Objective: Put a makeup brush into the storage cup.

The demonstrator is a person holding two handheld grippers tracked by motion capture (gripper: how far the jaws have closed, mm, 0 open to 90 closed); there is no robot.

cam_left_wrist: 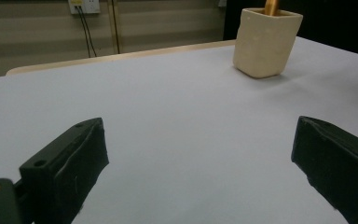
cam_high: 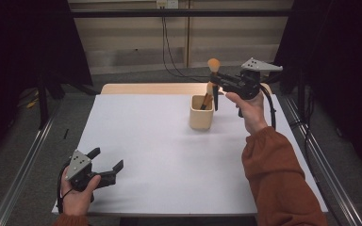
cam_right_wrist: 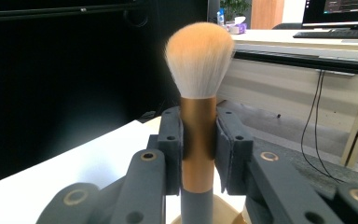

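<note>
My right gripper [cam_high: 217, 80] clamps the brush [cam_right_wrist: 198, 107] upright above the cup [cam_high: 201, 117], upper right; my left gripper [cam_high: 107, 165] idles apart, lower left.

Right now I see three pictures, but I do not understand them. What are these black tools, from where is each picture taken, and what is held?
A person sits at a white table holding a hand-operated two-jaw gripper in each hand. The high view looks down from above; the other two come from cameras riding on the grippers. The left gripper rests near the table's front edge, jaws open and holding nothing. The right gripper is shut on a makeup brush, upright with soft orange bristles, held above a cream-coloured cup. Another brush leans inside that cup.
</note>
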